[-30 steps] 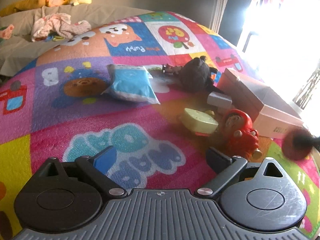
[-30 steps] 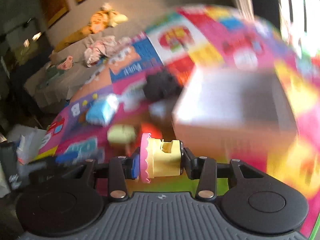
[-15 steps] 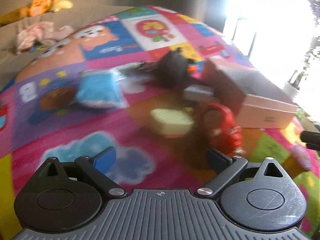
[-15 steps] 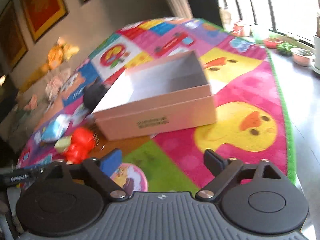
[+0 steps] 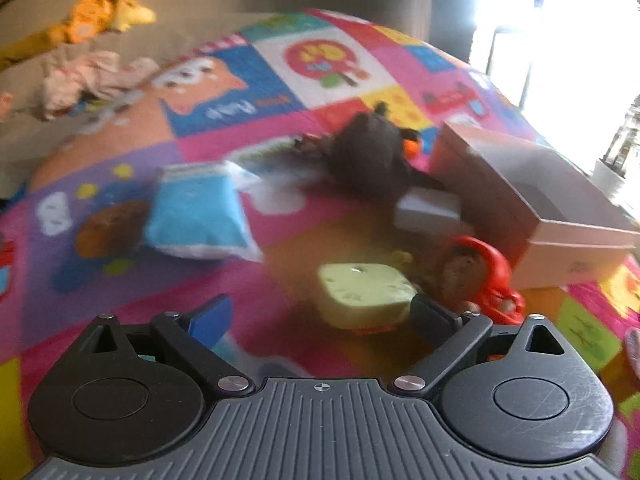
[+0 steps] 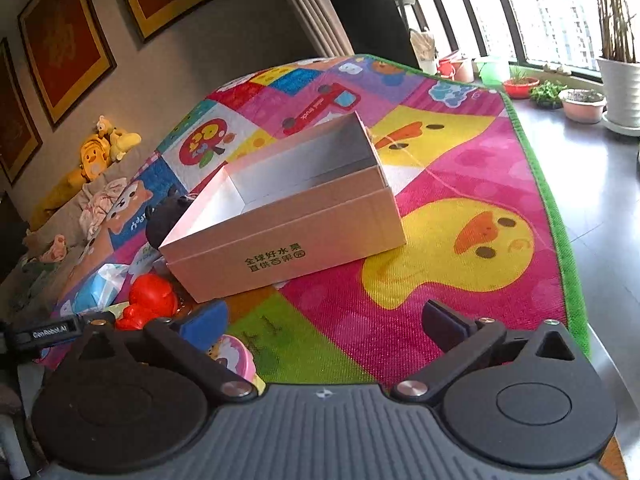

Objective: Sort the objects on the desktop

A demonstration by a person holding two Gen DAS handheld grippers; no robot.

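**Supervisor:** Report jaw state, both units.

**Operator:** Left gripper (image 5: 320, 314): I read the jaws spread wide, nothing between them. Right gripper (image 6: 328, 322): jaws likewise spread wide and empty. Both hang above the play mat (image 6: 460, 184).

**Supervisor:** Location of the sort items?

**Operator:** From the left wrist view, which is blurred, I see a pale yellow block (image 5: 364, 294) lying on the mat just ahead of the left gripper, near its right finger. A red toy (image 5: 490, 280) sits just beside the block on its right. Further off, a blue pouch (image 5: 196, 212) lies to the left. A dark plush toy (image 5: 368, 156) sits at the far side, close to the box, with a small grey box (image 5: 430, 212) in front of it.

**Supervisor:** And the container?

**Operator:** The open cardboard box (image 6: 304, 236) rests on the mat, ahead of the right gripper. Its interior is white, and I see nothing inside it. Printed characters run along the near wall. In the right wrist view the red toy (image 6: 150, 300) lies near the box's left corner, the blue pouch (image 6: 98, 286) beyond it.

**Supervisor:** Anything under the right unit?

**Operator:** A pink round item (image 6: 234, 356) lies on the mat just beside the right gripper's left finger, partly hidden by the housing. I cannot tell whether they touch.
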